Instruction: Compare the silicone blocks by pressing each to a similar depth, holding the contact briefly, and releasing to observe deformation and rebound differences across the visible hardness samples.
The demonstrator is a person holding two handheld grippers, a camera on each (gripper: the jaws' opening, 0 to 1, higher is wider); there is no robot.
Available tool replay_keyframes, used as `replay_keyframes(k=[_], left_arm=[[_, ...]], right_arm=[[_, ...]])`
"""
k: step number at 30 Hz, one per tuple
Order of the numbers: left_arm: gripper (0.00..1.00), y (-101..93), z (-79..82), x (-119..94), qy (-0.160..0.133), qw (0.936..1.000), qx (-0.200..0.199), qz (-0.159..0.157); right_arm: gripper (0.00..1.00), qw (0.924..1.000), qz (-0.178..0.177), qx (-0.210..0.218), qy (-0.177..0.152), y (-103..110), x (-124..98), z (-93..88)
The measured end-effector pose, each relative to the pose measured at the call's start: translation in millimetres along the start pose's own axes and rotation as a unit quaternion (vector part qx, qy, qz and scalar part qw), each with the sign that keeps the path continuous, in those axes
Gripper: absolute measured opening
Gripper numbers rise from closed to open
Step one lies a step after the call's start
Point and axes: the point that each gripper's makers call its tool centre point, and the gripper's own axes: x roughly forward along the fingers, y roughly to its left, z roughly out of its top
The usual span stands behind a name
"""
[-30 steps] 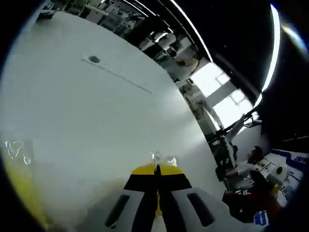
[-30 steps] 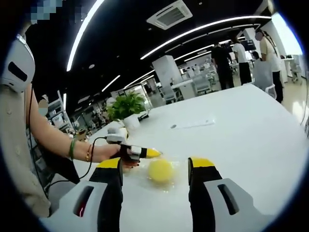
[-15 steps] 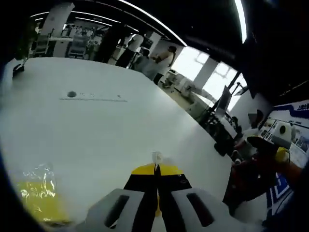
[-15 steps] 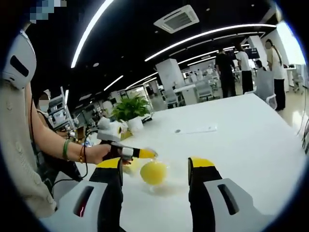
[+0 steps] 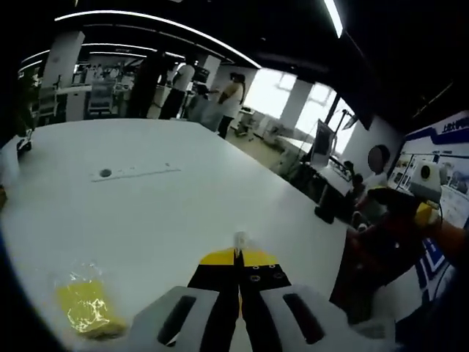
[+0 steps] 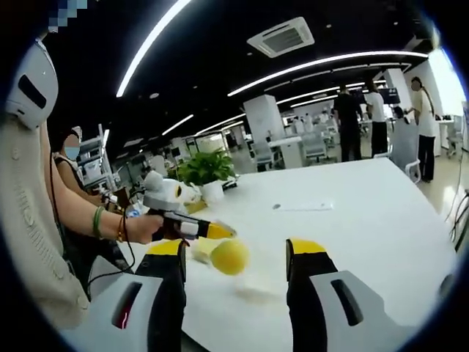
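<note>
In the left gripper view, a yellow block in clear wrap (image 5: 83,308) lies at lower left on the white worktop (image 5: 168,213); the left gripper (image 5: 238,258) at bottom centre is clenched on a bit of clear film. In the right gripper view, the left gripper (image 6: 220,232) at centre-left dangles a yellow ball (image 6: 229,257) between the released right gripper (image 6: 237,253) fingers.

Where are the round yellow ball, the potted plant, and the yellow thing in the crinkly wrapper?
Yellow ball (image 6: 229,257), right gripper view, its middle.
Potted plant (image 6: 206,167), right gripper view, its leaves.
Wrapped yellow block (image 5: 83,306), left gripper view, its yellow middle.
</note>
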Motion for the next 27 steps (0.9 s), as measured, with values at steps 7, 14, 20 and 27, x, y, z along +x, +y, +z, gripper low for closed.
replay_keyframes(k=[7,14,20,27], left_arm=[[0.00,1.4,21.1,-32.0,-0.024,0.9995,0.019,0.006],[0.00,6.5,56.6,-63.8,-0.049,0.9979,0.041,0.008],[0.00,7.7,80.9,-84.6,-0.064,0.9957,0.066,0.005],[0.00,4.5,91.6,-102.6,-0.066,0.9938,0.089,-0.007]], right_arm=[[0.51,0.9994,0.022,-0.026,0.004,17.8,4.7,7.1],[0.54,0.9957,0.053,-0.072,0.023,27.3,21.7,19.3],[0.56,0.9910,0.078,-0.103,0.035,30.3,39.7,30.6],[0.58,0.9789,0.115,-0.156,0.063,34.3,66.7,40.6]])
